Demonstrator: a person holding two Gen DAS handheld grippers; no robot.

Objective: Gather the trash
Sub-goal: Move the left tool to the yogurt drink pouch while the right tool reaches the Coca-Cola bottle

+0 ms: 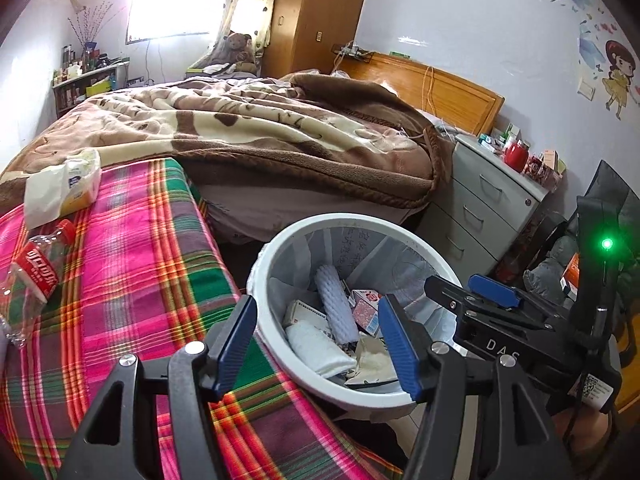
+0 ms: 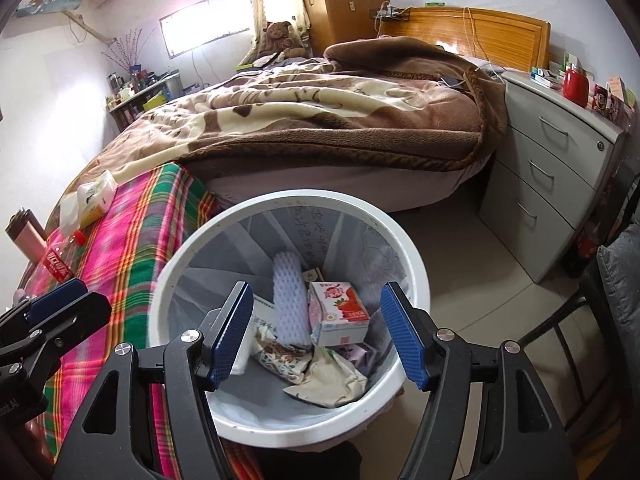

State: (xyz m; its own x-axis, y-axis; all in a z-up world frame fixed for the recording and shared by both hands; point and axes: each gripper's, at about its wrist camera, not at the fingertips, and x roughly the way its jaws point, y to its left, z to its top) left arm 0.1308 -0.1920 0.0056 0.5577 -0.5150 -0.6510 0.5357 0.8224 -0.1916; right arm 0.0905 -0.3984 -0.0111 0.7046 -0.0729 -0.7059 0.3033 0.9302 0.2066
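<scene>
Right wrist view alone shows pink flask (image 2: pixel 25 236) at 9 o'clock on plaid surface (image 2: pixel 132 240). White bin (image 2: pixel 404 264) beside surface, holding strawberry carton (image 2: pixel 340 312), foam sleeve (image 2: pixel 289 300), crumpled wrappers. Crushed bottle (image 1: pixel 38 268) and tissue pack (image 1: pixel 68 188) lie on surface at 9–10 o'clock. Left gripper (image 1: pixel 320 344) and right gripper (image 2: pixel 318 332): fingers spread wide, holding nothing, over bin
</scene>
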